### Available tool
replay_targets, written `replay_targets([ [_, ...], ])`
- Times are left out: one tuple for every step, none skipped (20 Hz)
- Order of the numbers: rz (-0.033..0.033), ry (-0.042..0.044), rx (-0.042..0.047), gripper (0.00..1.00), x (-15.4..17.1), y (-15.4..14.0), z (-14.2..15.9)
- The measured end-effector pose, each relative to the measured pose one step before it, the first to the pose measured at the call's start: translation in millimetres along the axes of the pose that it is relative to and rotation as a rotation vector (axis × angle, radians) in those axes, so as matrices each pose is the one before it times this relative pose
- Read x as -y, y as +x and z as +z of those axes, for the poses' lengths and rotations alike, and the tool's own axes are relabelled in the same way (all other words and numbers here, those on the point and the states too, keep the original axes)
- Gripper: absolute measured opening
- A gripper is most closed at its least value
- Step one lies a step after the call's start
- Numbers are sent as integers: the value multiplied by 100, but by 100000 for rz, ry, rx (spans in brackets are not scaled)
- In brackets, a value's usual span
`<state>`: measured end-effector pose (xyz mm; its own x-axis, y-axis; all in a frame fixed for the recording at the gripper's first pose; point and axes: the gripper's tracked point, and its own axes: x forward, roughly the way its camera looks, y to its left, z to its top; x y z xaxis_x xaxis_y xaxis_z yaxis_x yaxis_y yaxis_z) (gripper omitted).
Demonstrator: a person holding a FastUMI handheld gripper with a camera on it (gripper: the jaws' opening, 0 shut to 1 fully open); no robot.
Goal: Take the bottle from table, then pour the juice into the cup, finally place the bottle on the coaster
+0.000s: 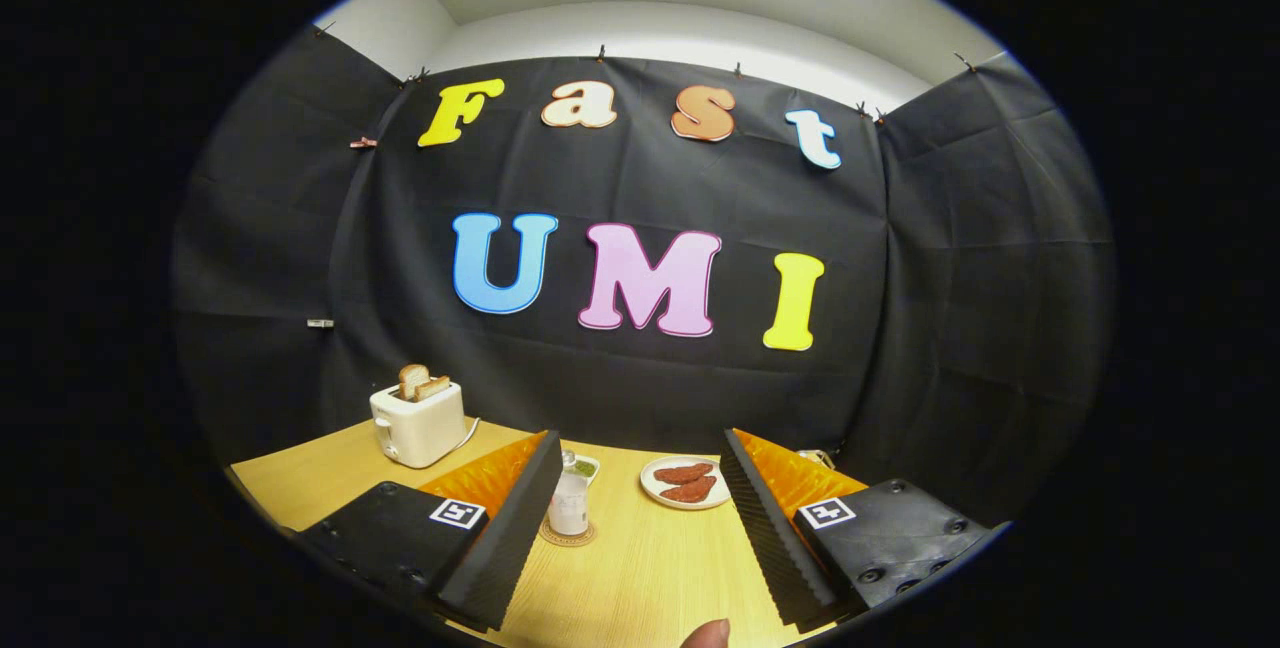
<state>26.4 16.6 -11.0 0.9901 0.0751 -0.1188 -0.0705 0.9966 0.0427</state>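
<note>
A small clear bottle [568,505] with a pale cap stands upright on a round brown coaster [566,534] on the wooden table [640,568]. It sits close beside the inner face of my left finger [510,528], apart from the right one. My gripper [640,448] is open, and neither finger presses on the bottle. Right behind the bottle is a small white cup or dish [587,468] with something green in it, partly hidden by the bottle.
A white plate [686,483] with reddish pieces lies beyond the fingers near the right one. A white toaster [418,423] holding toast stands at the back left. A person's fingertip [710,634] shows at the table's near edge. Black cloth walls close the booth.
</note>
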Motion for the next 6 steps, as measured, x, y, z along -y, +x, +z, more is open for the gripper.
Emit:
replay_targets([
  [-490, -721, 254, 97, 103, -290, 257],
  [301, -588, 369, 97, -110, -309, 219],
  [760, -437, -128, 97, -152, -304, 147],
  [1425, -235, -147, 97, -351, -288, 67],
  [1019, -256, -157, 97, -170, -101, 60],
  [87, -105, 207, 97, 209, -13, 140],
])
